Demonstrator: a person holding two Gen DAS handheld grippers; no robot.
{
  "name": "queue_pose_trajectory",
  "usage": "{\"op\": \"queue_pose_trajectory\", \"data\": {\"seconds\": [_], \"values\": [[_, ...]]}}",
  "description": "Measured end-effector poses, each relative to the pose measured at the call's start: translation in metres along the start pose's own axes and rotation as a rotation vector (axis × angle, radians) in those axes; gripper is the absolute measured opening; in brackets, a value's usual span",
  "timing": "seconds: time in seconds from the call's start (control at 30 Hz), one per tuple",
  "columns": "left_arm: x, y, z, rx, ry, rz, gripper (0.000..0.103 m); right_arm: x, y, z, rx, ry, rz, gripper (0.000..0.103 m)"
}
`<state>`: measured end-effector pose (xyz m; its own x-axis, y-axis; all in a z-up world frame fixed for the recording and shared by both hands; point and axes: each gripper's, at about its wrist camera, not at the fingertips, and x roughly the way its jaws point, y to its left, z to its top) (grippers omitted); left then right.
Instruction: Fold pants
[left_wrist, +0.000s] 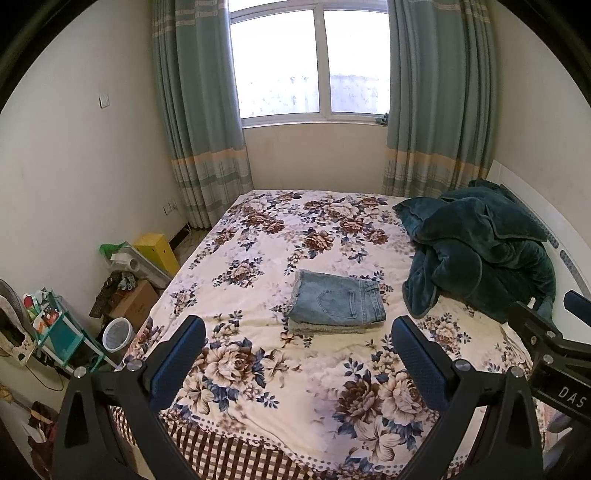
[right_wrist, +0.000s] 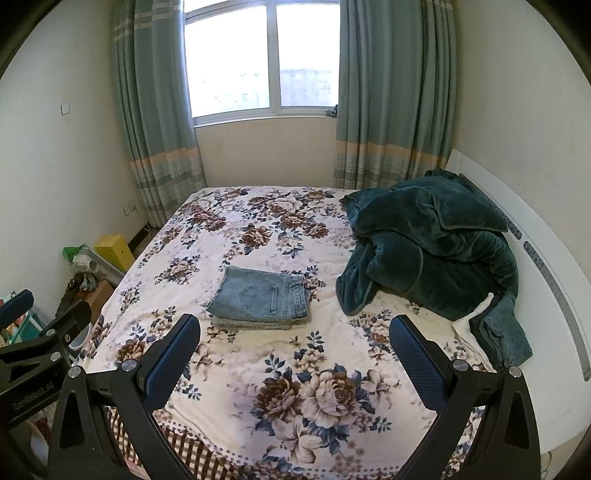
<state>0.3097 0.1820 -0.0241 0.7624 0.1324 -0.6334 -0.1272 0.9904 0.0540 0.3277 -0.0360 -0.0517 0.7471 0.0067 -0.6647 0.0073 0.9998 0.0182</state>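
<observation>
Folded light-blue denim pants (left_wrist: 338, 301) lie in a neat rectangle in the middle of the floral bed cover (left_wrist: 258, 240), on top of another folded grey-green piece. They also show in the right wrist view (right_wrist: 260, 297). My left gripper (left_wrist: 297, 334) is open and empty, held above the bed's near edge, well short of the pants. My right gripper (right_wrist: 294, 332) is open and empty, beside the left one at about the same distance. Another denim garment (right_wrist: 506, 332) lies at the right by the headboard, partly under the blanket.
A heaped dark green blanket (right_wrist: 432, 243) fills the bed's right side against the white headboard (right_wrist: 546, 266). Boxes, a bin (left_wrist: 117, 334) and a shelf cart (left_wrist: 55, 332) crowd the floor left of the bed. Window and curtains stand behind.
</observation>
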Motion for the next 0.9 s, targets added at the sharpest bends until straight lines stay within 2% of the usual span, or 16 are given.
{"op": "queue_pose_trajectory", "data": {"seconds": [0.9], "values": [[0.0,0.0028,0.0047,0.003,-0.008,0.007,0.103,-0.0048,0.0052,-0.0001,0.001,-0.005,-0.004,0.103]]}}
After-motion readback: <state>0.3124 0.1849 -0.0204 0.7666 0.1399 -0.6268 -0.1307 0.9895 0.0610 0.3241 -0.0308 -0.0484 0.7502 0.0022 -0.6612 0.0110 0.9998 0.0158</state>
